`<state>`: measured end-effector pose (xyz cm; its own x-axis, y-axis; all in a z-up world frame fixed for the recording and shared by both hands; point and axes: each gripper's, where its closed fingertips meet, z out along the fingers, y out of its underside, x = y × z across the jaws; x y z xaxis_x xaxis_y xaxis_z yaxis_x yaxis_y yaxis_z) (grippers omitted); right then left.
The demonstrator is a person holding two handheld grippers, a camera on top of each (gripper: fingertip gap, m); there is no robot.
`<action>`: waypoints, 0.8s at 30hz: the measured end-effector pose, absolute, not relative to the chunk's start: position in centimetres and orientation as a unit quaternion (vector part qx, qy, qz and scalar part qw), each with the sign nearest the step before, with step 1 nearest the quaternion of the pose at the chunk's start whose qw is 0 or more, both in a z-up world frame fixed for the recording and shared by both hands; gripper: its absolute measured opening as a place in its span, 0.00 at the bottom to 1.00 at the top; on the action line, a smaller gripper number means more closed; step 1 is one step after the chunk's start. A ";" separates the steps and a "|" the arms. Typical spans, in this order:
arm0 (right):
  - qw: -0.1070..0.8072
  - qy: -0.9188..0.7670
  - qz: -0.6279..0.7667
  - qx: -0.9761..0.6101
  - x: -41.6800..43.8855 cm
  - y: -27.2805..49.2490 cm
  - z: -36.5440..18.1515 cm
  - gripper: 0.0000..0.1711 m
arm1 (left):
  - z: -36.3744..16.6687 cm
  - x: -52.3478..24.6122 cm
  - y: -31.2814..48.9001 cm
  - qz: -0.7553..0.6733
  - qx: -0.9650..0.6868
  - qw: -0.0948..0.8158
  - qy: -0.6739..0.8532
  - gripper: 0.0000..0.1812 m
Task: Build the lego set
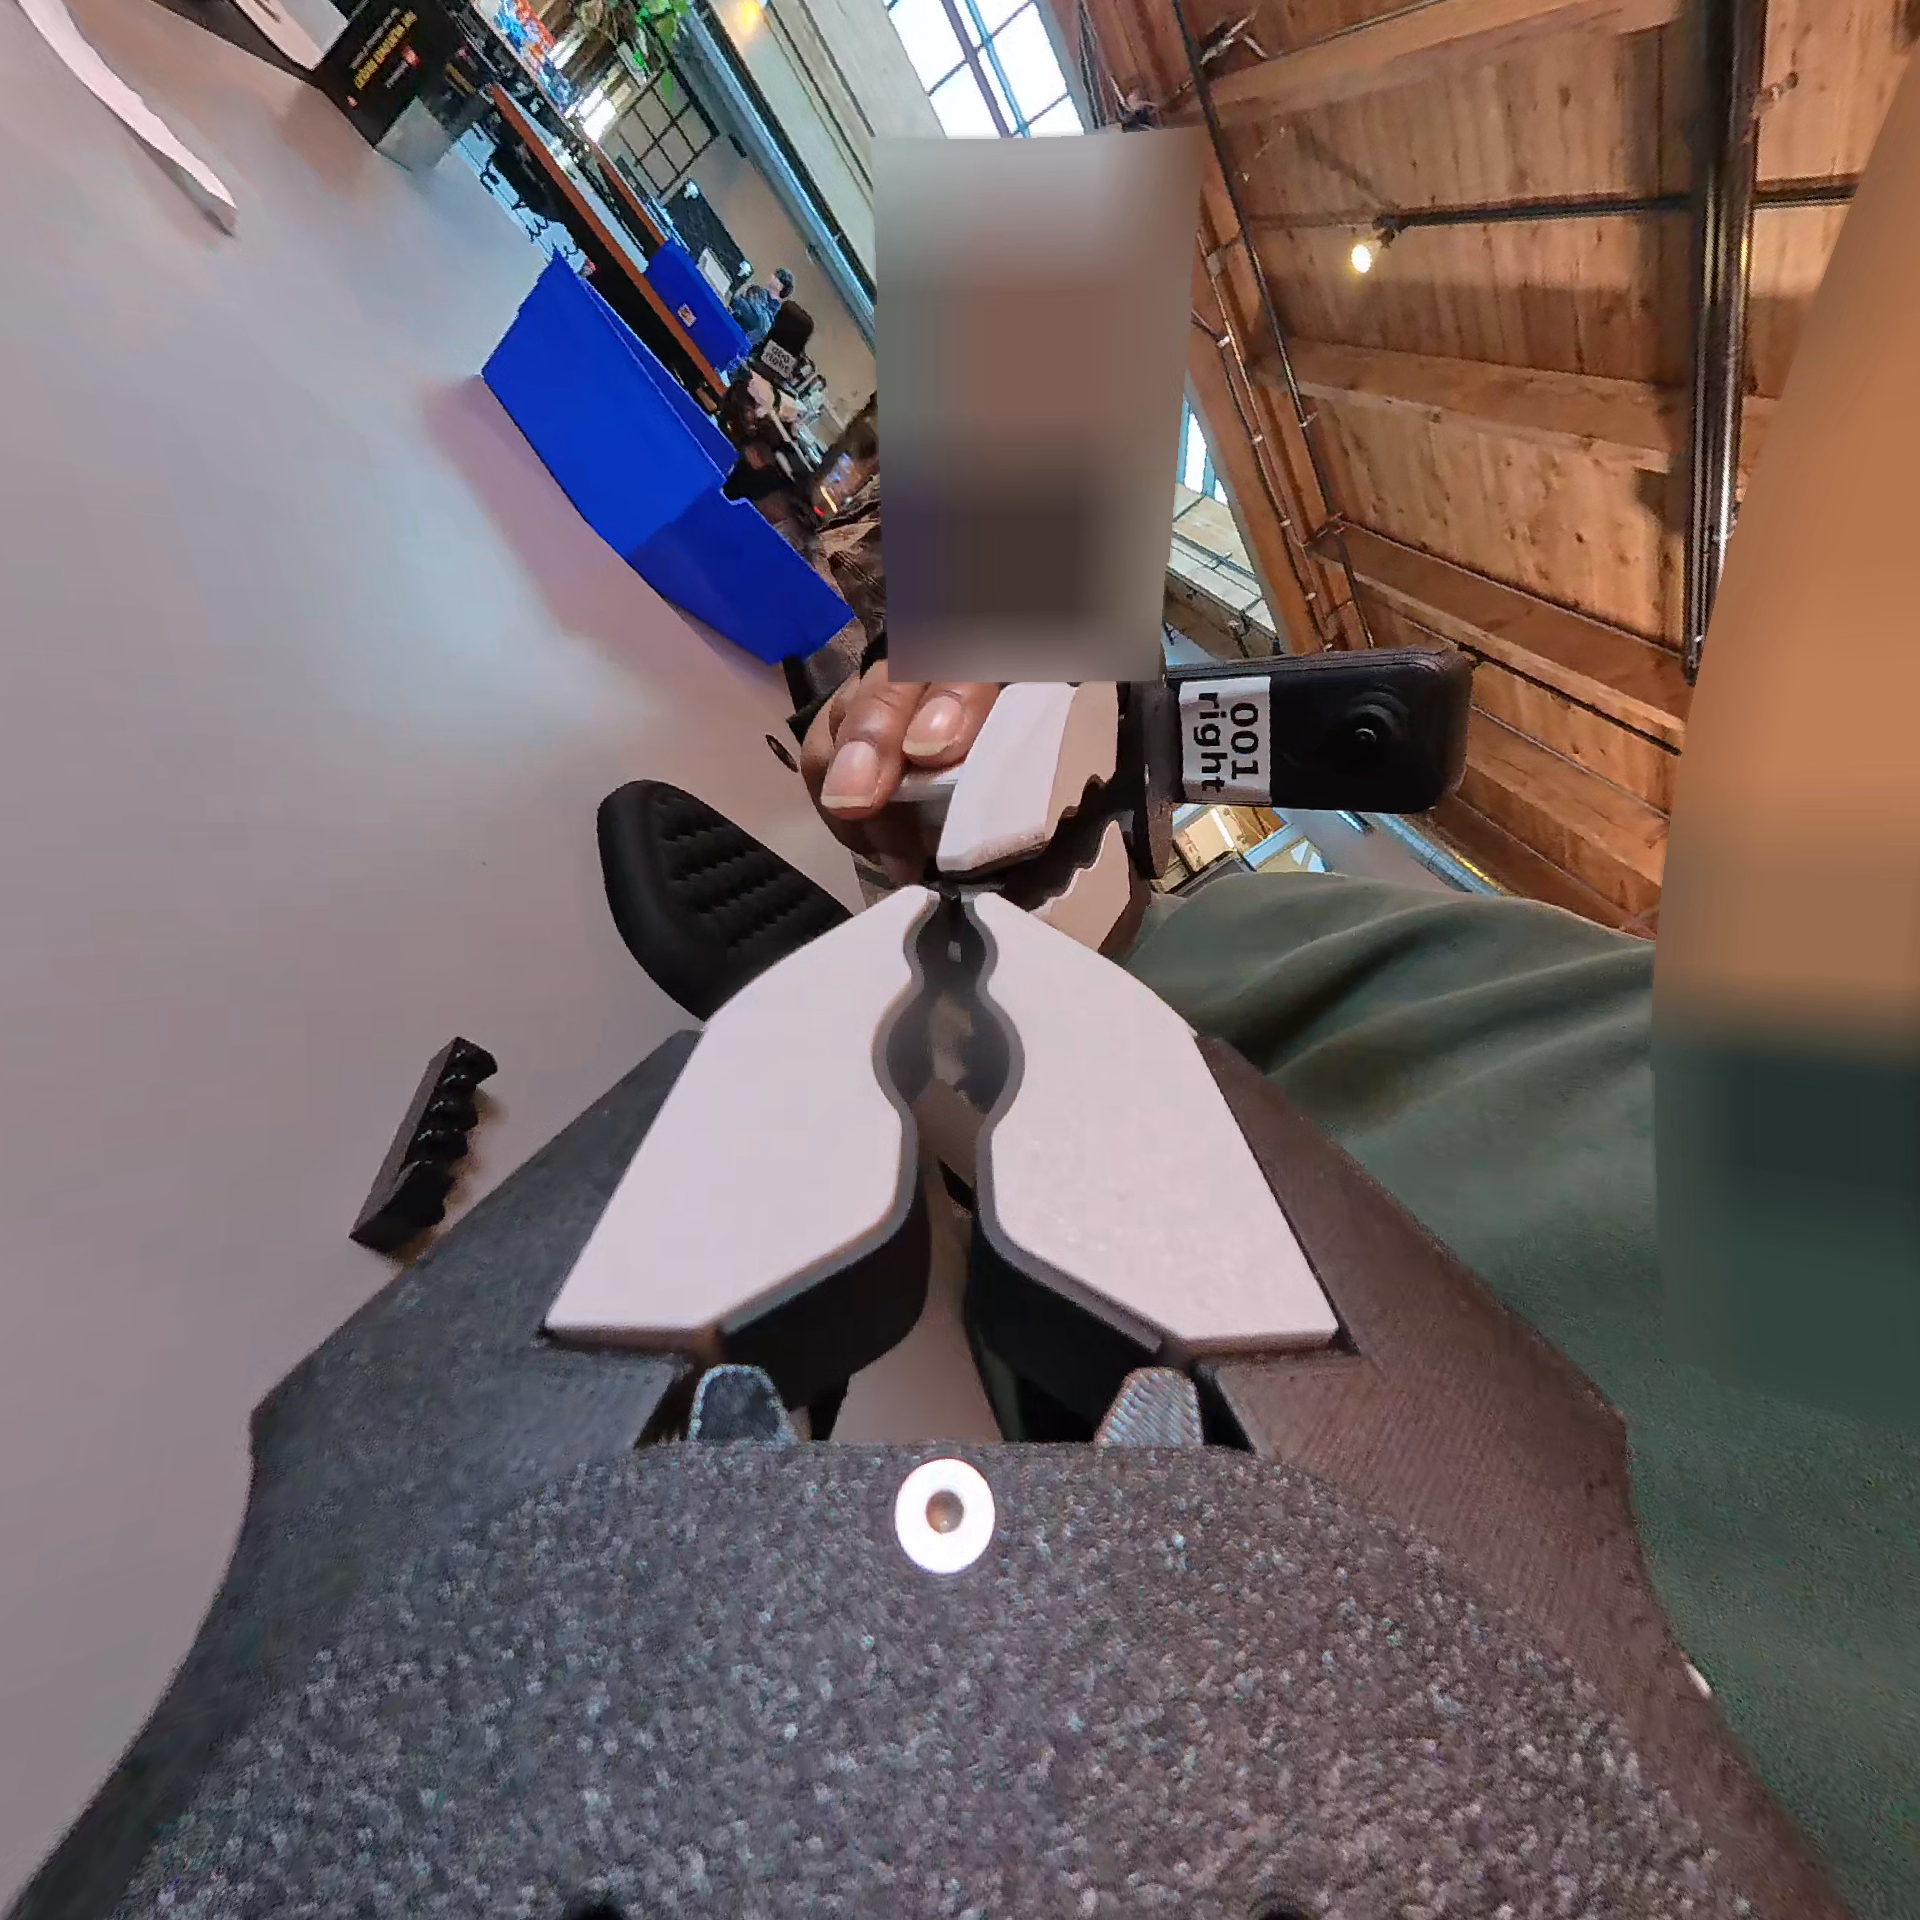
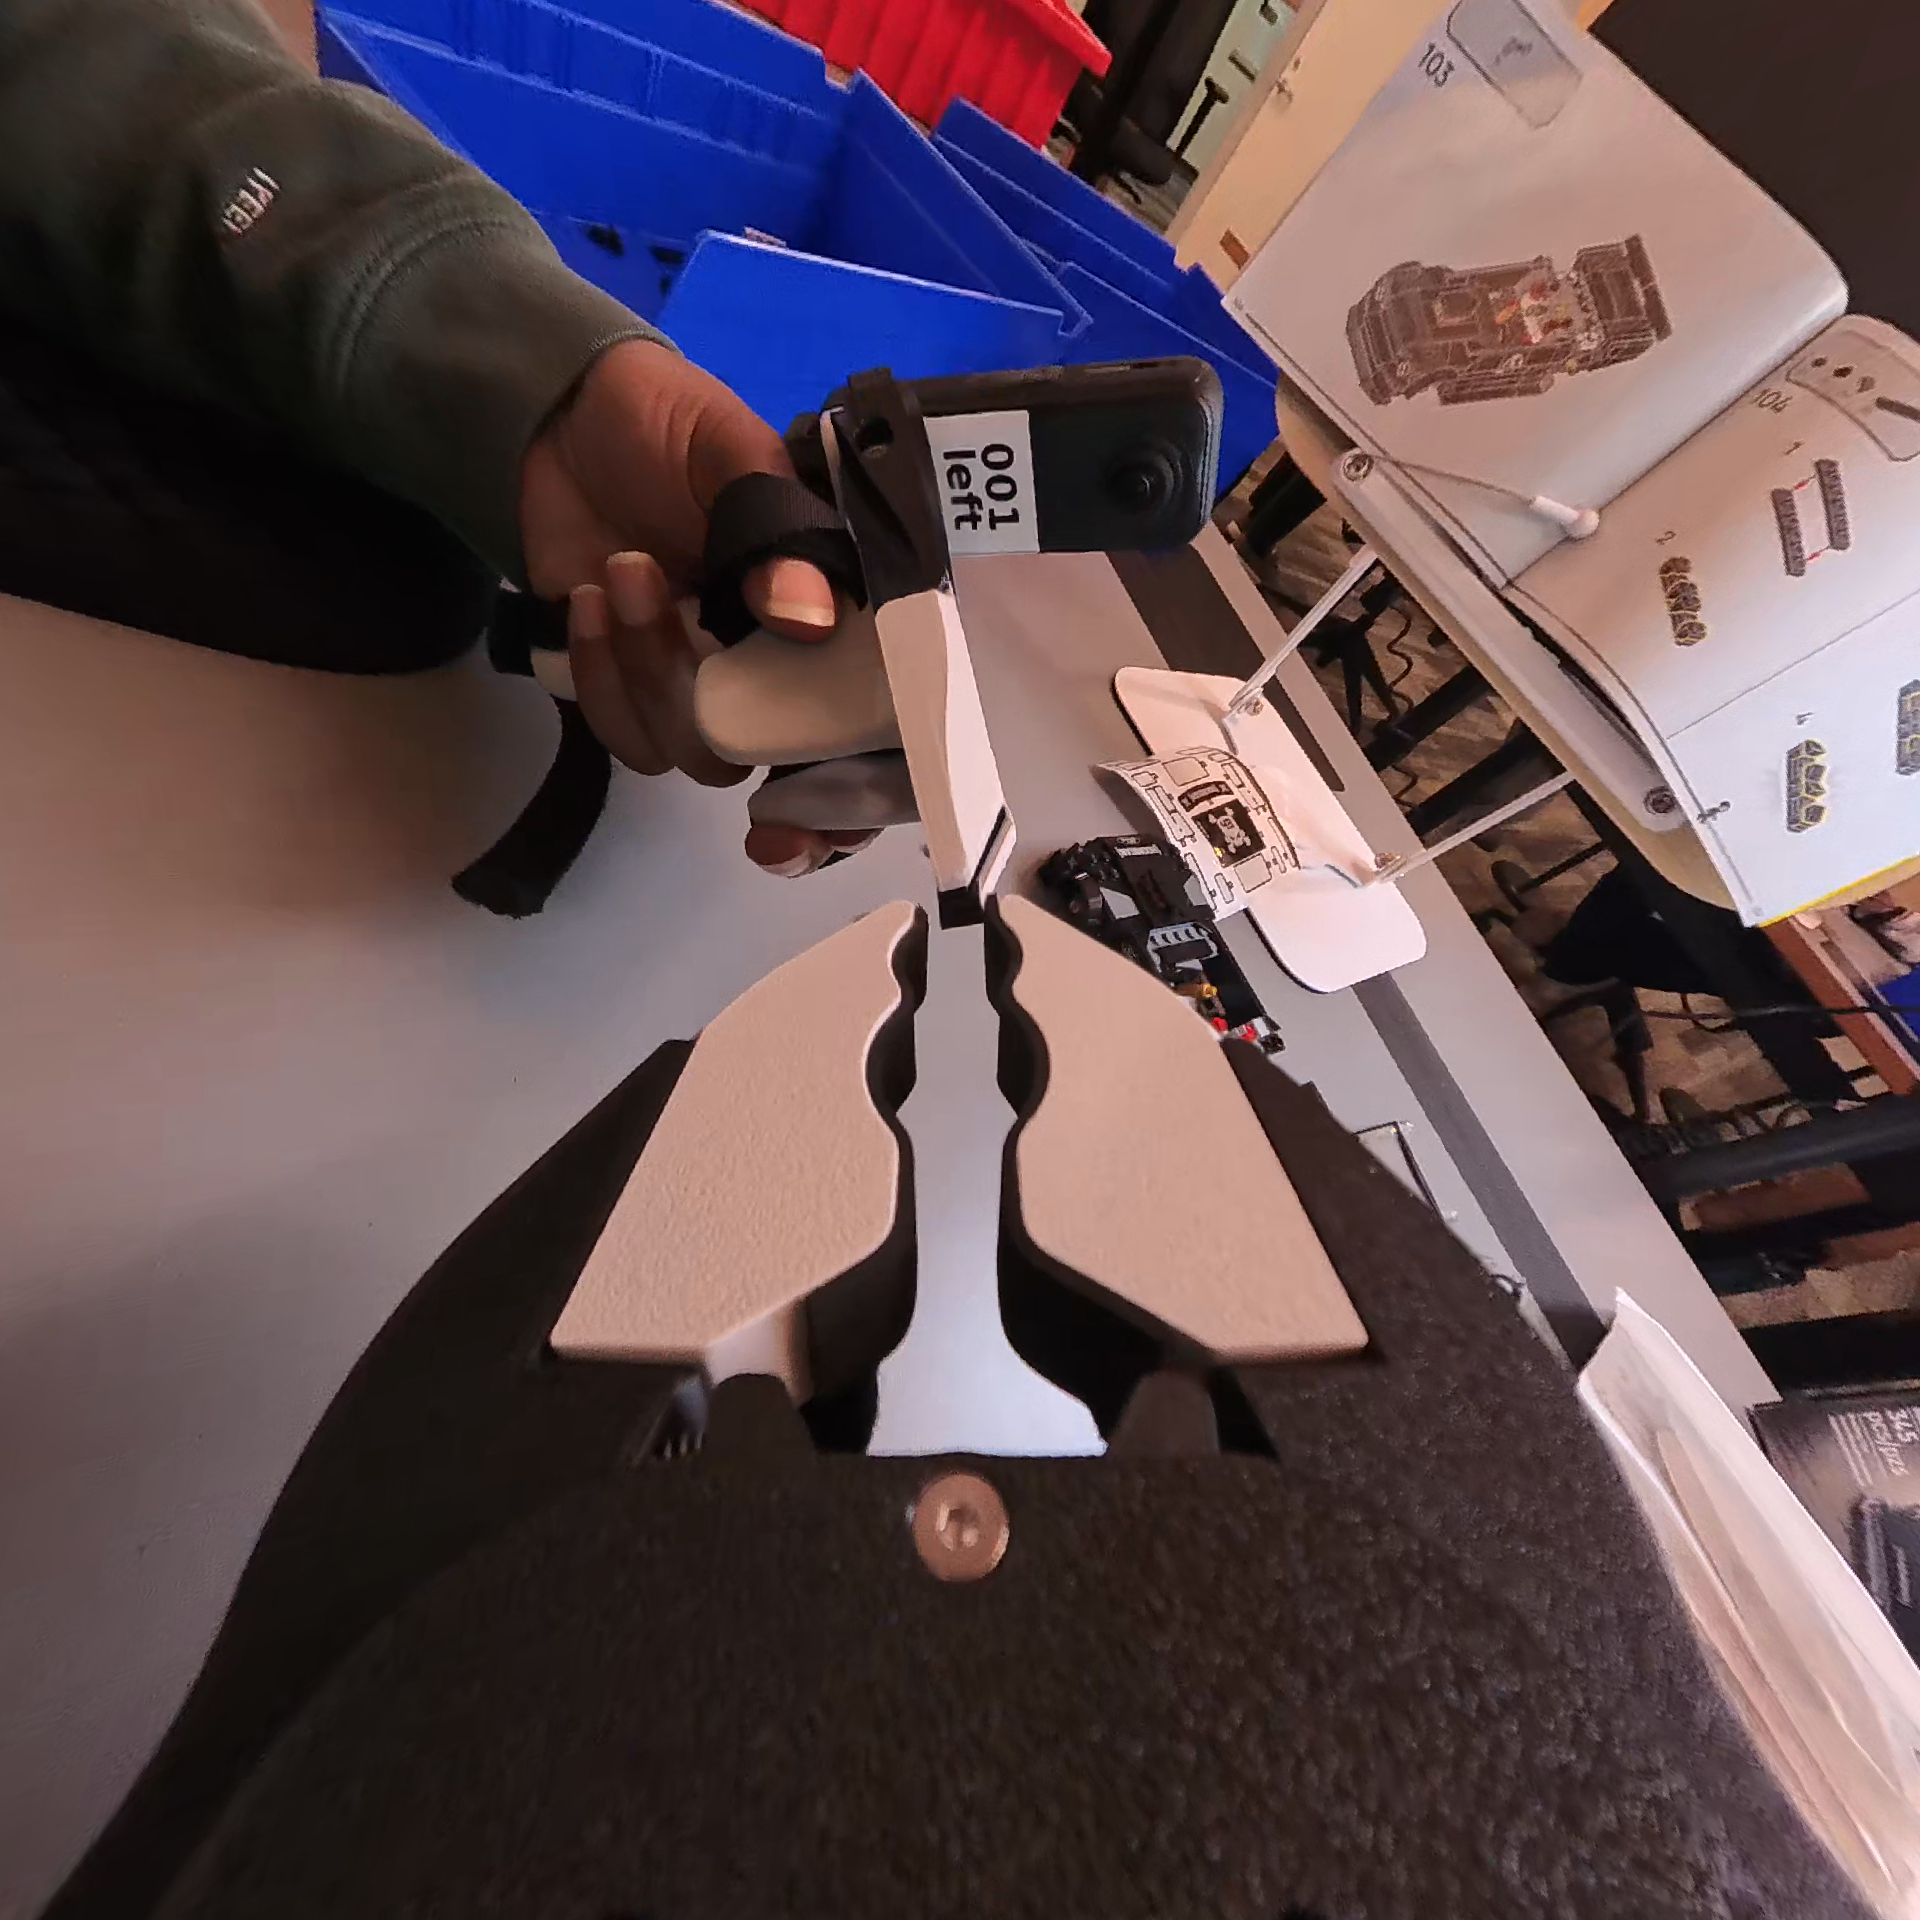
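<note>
The pale grey worktop (image 2: 260, 987) carries blue plastic bins (image 2: 831, 239) at its far side and an open instruction booklet on a white wire stand (image 2: 1558, 436). Beside the stand's base lies the partly built black lego car (image 2: 1143, 894), with a sticker sheet (image 2: 1216, 821) just behind it. The left gripper (image 1: 948, 914) and right gripper (image 2: 961, 920) meet tip to tip above the worktop, both sets of fingers nearly closed on one small black lego piece (image 2: 958, 907).
</note>
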<state>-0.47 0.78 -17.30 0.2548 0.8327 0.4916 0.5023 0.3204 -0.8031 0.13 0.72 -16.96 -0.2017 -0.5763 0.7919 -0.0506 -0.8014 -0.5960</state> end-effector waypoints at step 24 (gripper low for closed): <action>0.288 -0.613 0.180 -0.714 1.0 3.2 -27.2 0.04 | -27.9 -1.1 3.2 -0.315 -0.708 0.290 0.561 0.15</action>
<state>0.96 3.25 -27.20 0.1844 0.9781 0.0960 0.7712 -0.0835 -0.6311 -1.07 3.17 -27.87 0.1709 -0.9777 0.1219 -0.6123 -0.2023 -0.7643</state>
